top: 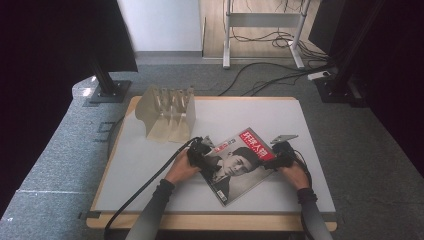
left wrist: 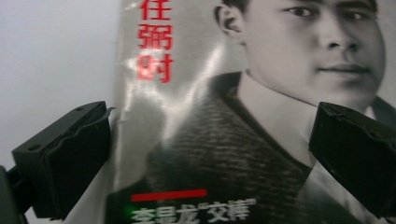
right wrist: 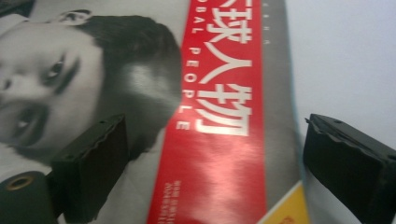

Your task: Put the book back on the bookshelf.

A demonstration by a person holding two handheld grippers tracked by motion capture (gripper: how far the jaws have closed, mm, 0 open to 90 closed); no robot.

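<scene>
Glossy paper, black, white and red: magazine lying flat and skewed on the pale table, cover up, roughly in the middle of the near half. Red title band with white characters toward the far right corner, a small yellow patch beside it, a portrait across most of the cover. Left gripper down at the magazine's left edge, held by the left hand, cable trailing off toward the near left corner of the table. In the left gripper view, jaws wide apart, one over bare table just beside the paper's edge, the other over the printed cover; pads pressing on nothing, though whether the tips touch the paper cannot be told. Right gripper down at the right edge, near the title band, in the right hand, with a grey plate on top. In the right gripper view, jaws likewise wide apart, one above the portrait, the other above bare table past the paper's edge, red band between them; nothing clamped. Clear plastic rack standing upright toward the far left of the table, well apart from the magazine. Grey carpet all round, black stand feet and loose cables beyond the far edge.
</scene>
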